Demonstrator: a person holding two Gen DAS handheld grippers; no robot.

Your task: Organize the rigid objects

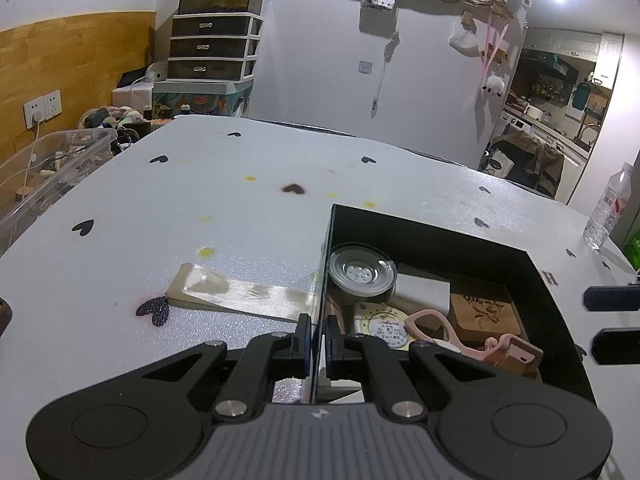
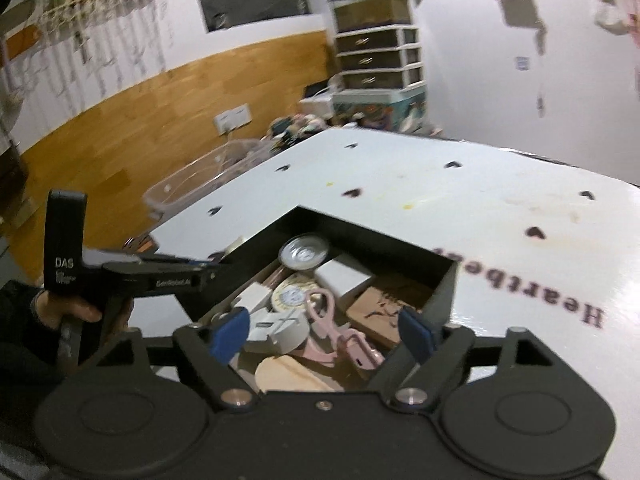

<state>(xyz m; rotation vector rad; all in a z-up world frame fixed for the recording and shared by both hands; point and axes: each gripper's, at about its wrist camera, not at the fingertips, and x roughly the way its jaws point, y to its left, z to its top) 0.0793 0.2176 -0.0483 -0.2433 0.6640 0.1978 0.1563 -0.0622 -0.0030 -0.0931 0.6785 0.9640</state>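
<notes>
A black open-topped box (image 1: 532, 276) stands on the white heart-print table (image 1: 240, 184). It holds a round glass lid (image 1: 362, 270), a white box (image 1: 424, 292), a carved wooden block (image 1: 482, 312), a round tin (image 1: 386, 326) and a pink curler (image 2: 344, 332). My left gripper (image 1: 318, 322) is shut on the box's left wall; in the right wrist view a hand holds this left gripper (image 2: 216, 270). My right gripper (image 2: 324, 328) hangs open over the box's contents with nothing between its pads. Its fingers (image 1: 612, 298) show at the right edge of the left wrist view. A cream wedge (image 1: 240, 292) lies outside, left of the box.
A clear plastic bin (image 1: 52, 168) sits beyond the table's left edge. A water bottle (image 1: 608, 208) stands at the table's right edge. A drawer tower (image 1: 212, 40) is against the far wall.
</notes>
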